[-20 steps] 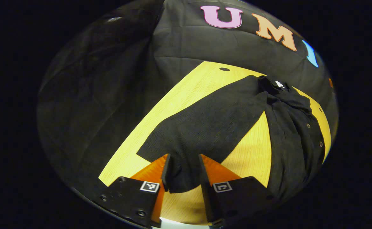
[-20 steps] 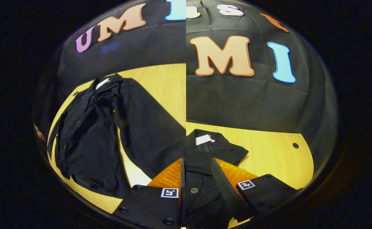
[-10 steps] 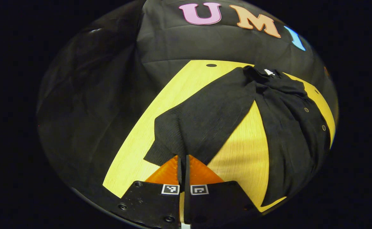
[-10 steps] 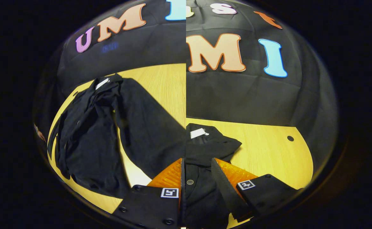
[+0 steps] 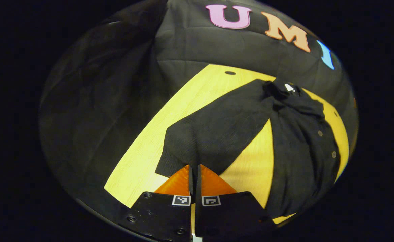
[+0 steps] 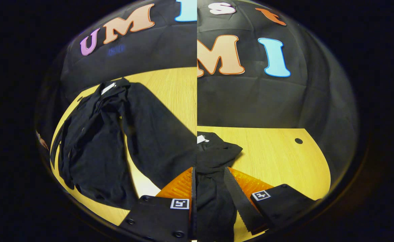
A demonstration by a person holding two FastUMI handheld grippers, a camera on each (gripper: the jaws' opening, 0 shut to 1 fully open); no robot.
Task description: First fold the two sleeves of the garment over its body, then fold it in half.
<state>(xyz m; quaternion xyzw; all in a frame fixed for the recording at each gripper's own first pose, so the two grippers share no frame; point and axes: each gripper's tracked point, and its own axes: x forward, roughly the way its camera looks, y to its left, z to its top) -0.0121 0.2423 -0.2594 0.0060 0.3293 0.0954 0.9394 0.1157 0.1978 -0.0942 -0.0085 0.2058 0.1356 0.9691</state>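
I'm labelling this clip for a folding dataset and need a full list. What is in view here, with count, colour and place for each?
Shirt: one, black, buttoned front, lying rumpled on the table; the collar end with the tag points toward the booth's wall.
Sleeve: one, black, stretched out from the shirt's shoulder across the table toward the left gripper.
Tag: one, white, inside the collar.
Table: one, light wood, under the shirt, with a small dark hole near its far edge.
Booth's wall: black cloth, behind the table.
Left gripper: fingers closed together on the sleeve's cuff end.
Right gripper: the picture is split down the middle, so its finger gap cannot be judged; black cloth lies between the fingers.
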